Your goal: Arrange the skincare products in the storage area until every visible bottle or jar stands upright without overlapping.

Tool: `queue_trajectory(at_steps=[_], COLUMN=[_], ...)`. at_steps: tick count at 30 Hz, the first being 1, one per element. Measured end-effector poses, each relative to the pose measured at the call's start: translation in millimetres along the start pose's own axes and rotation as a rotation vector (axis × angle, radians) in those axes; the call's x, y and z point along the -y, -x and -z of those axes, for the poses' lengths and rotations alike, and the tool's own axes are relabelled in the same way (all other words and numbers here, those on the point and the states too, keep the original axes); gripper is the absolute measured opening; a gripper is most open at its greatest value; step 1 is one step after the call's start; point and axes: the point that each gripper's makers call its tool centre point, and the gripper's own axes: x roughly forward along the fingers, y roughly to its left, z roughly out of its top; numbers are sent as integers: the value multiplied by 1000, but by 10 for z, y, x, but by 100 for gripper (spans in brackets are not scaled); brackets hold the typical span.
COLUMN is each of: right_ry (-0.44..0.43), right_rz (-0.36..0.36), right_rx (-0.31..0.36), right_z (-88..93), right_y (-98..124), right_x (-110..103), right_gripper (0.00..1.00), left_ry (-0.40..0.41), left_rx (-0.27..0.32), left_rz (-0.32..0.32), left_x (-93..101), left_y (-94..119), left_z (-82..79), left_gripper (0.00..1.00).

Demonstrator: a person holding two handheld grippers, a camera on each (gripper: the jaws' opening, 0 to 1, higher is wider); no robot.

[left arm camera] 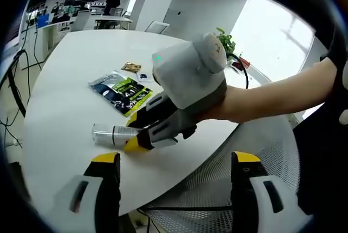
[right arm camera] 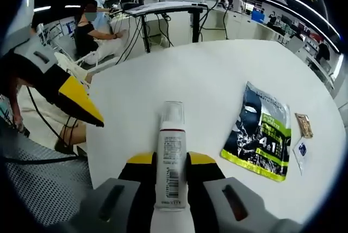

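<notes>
A white pump bottle (right arm camera: 171, 159) with a clear cap lies on its side on the white table (right arm camera: 217, 75), cap pointing away from me. My right gripper (right arm camera: 171, 161) is shut on its body. In the left gripper view the same bottle (left arm camera: 109, 133) lies near the table's front edge, with the right gripper (left arm camera: 134, 132) coming in from the right in a person's hand. My left gripper (left arm camera: 175, 159) hangs open over the table edge, just short of the bottle. One of its yellow fingertips (right arm camera: 80, 101) shows at the left of the right gripper view.
A black and green sachet (left arm camera: 120, 92) (right arm camera: 261, 135) lies flat behind the bottle, with two small packets (left arm camera: 136, 71) (right arm camera: 302, 135) beyond it. A grey mesh chair (left arm camera: 244, 146) stands at the table's edge. A potted plant (left arm camera: 225, 40) sits at the far side. People sit at desks (right arm camera: 87, 31).
</notes>
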Motion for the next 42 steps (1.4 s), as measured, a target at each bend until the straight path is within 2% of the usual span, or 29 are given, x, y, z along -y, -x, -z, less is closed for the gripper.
queue_trajectory(at_steps=[8,16,19,25,26,31,34,36,42], right_ry=[-132,-226,-299,-389,-415,-500,-535,-541,-581], right_rz=[37,32,14,15,14,8,-21,-35,-125], right_rx=[75,142,209,281,314,396,462,481,631], right_z=[57,101,99,169,170,233,238,263,200], right_y=[298,587,747,1089,1160,1454,1646,1726,2137], right_x=[126,264,325,461,492,643,685,691,661], right_gripper=[21,21,21,21,21,21,21,21,21], left_ry=[-20,-27,-22,-23,-17,-4,2,6,34], left_rx=[-6,28,47,70,80,117,133,146,200], left_rz=[30,16,23,34,39,73,100,117,189], left_x=[52,129,217,371,407,550,677,745,951], left_y=[-45,-93,-134,-219,-234,-322,-386,-408,-458], left_z=[-31,-230,-325,-494,-527,-684,-781,-844,-1060], left_gripper=[76,76,75,75,75,75,75,76,76])
